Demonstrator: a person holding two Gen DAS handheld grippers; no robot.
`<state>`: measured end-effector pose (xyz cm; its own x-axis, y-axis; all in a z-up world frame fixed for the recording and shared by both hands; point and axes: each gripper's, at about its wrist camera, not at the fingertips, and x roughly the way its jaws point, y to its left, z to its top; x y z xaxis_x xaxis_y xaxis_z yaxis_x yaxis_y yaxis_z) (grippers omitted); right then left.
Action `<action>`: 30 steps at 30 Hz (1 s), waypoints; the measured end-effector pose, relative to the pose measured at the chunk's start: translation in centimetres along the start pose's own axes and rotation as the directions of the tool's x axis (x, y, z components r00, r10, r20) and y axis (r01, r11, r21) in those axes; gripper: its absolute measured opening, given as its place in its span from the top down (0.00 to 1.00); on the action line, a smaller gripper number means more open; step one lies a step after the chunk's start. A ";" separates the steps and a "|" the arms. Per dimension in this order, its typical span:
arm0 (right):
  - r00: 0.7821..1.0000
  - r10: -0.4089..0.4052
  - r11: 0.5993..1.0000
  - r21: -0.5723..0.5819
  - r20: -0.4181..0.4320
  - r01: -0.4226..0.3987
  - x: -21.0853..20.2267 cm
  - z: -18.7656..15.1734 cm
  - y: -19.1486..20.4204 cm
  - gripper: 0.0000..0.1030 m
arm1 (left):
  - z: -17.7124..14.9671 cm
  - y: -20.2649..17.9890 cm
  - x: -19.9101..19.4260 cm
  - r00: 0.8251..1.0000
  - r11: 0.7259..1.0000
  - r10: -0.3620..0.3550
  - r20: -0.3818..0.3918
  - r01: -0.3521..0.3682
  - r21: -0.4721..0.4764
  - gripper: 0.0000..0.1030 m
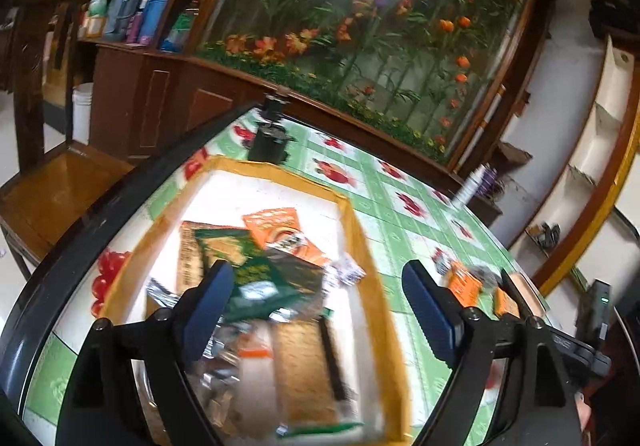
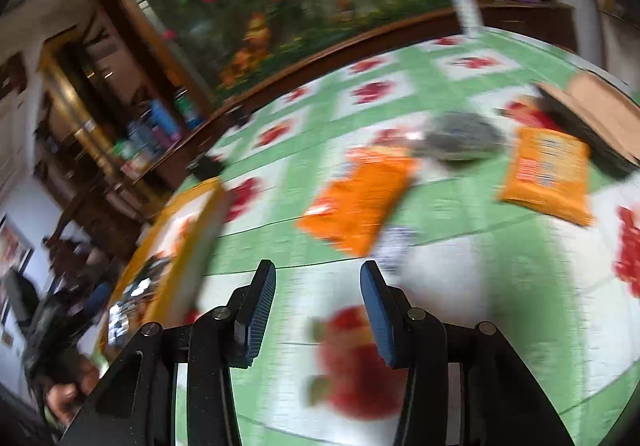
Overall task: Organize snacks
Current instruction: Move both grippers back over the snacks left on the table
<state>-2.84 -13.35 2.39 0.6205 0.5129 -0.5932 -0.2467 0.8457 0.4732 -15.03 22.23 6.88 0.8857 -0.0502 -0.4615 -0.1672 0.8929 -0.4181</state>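
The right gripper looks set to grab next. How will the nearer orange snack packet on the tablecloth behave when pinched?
The orange snack packet lies flat and looks like a thin pouch, so it will probably sag from a pinched edge. It seems light for its size. Its film may be slick, so it could slide on the tablecloth before the right gripper grips.

A green-checked tablecloth bears a yellow-rimmed tray, two orange packets and a grey pouch.
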 end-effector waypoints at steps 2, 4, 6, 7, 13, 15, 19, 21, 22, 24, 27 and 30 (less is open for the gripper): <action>1.000 0.012 0.998 0.059 -0.007 -0.011 0.1 0.2 -1.5 0.54 | 0.2 -1.6 -0.1 1.000 0.999 -0.015 -0.017 0.015 0.031 0.17; 0.999 0.046 0.992 0.116 -0.012 -0.045 0.2 0.3 -2.8 0.54 | 0.1 -3.4 0.0 0.999 0.997 -0.034 -0.036 0.036 0.063 0.17; 0.998 0.052 0.988 0.145 -0.019 -0.049 0.2 0.3 -3.6 0.54 | 0.0 -5.8 0.4 0.995 0.992 -0.073 -0.068 0.079 0.094 0.17; 0.998 0.059 0.985 0.161 -0.021 -0.055 0.2 0.3 -3.9 0.54 | -0.2 -7.0 0.7 0.992 0.989 -0.093 -0.088 0.102 0.111 0.17; 1.000 0.015 0.976 0.219 0.018 -0.019 -0.6 0.3 -5.0 0.54 | -0.3 -15.6 6.3 0.939 0.949 -0.201 -0.279 0.257 0.182 0.11; 0.999 0.000 0.972 0.236 0.033 -0.008 -1.0 0.3 -5.4 0.54 | -0.4 -17.8 9.0 0.940 0.947 -0.171 -0.297 0.240 0.214 0.09; 0.998 -0.023 0.962 0.275 0.062 0.005 -1.4 0.4 -6.1 0.54 | -1.0 -21.5 15.6 0.919 0.934 -0.045 -0.391 0.177 0.310 0.08; 0.997 -0.029 0.959 0.283 0.070 0.008 -1.6 0.5 -6.4 0.54 | -1.3 -22.4 17.6 0.911 0.934 -0.020 -0.412 0.164 0.319 0.08; 0.997 -0.031 0.959 0.284 0.071 0.009 -1.7 0.4 -6.5 0.54 | -1.6 -22.9 18.4 0.903 0.930 -0.015 -0.429 0.169 0.325 0.08; 0.997 -0.030 0.960 0.281 0.071 0.009 -1.7 0.4 -6.4 0.54 | -2.5 -24.0 19.9 0.884 0.912 0.022 -0.466 0.173 0.372 0.08; 0.997 -0.032 0.964 0.264 0.071 0.012 -1.8 0.4 -6.3 0.54 | -4.0 -24.8 20.9 0.895 0.881 0.116 -0.430 0.107 0.460 0.08; 0.997 -0.039 0.965 0.263 0.068 0.019 -1.7 0.4 -6.1 0.54 | -5.0 -24.4 21.5 0.896 0.874 0.133 -0.423 0.095 0.476 0.11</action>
<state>-2.09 -19.49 0.82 0.6790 0.4685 -0.5652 -0.0304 0.7872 0.6159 5.97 -2.93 3.23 0.5881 -0.1156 -0.8005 0.1443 0.9889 -0.0368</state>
